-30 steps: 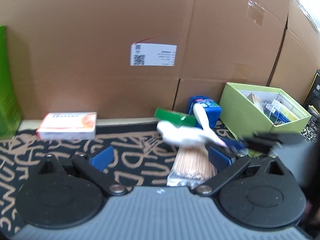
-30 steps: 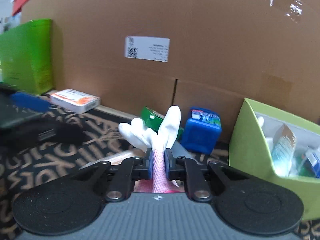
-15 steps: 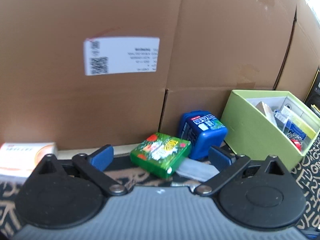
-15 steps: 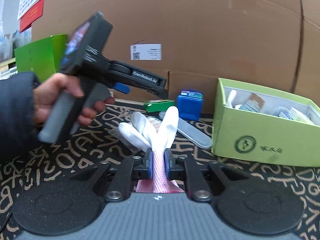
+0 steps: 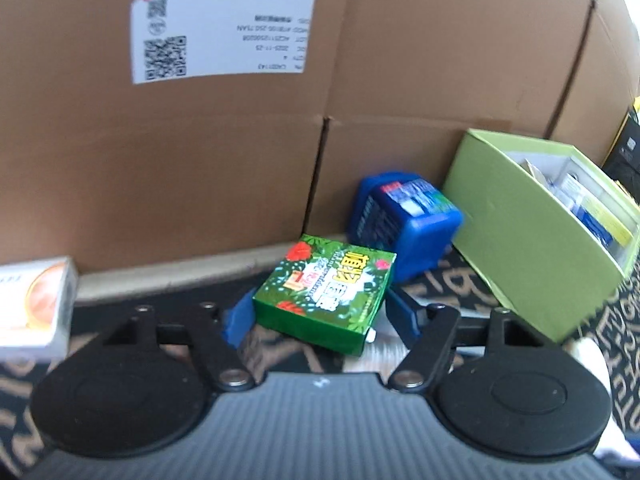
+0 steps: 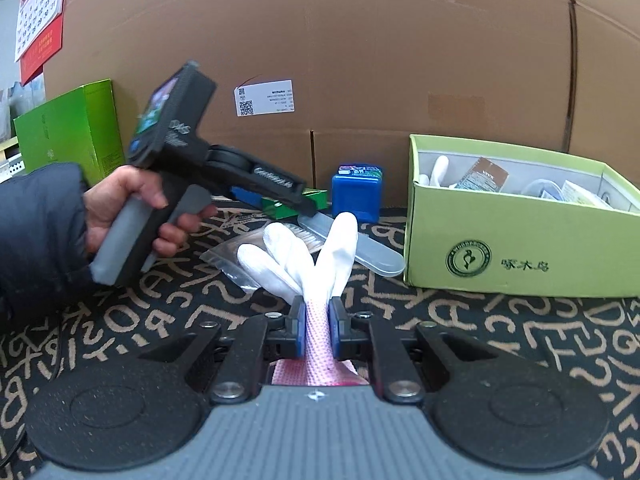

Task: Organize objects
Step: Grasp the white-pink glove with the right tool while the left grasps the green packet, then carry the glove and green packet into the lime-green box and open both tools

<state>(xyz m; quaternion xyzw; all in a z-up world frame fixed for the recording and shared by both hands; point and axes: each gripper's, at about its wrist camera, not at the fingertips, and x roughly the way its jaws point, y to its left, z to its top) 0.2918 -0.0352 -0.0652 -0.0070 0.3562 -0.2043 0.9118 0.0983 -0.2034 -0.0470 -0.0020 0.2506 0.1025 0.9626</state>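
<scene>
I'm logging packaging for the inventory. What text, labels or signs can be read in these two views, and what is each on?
"啄木鸟", beside a round emblem: front of the lime box.
QR codes and print: white label on the cardboard wall, upside down, too blurred to read.
Chinese characters: green box between the open left tongs, blurred.
Numbers: red calendar, too small.
Blue container label: unreadable.

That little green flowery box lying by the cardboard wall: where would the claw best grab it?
Across its two short side walls, coming in low from the front. The green box lies flat, its printed face up, nearer than the blue container. The left claw already straddles it, jaws open at either side.
</scene>
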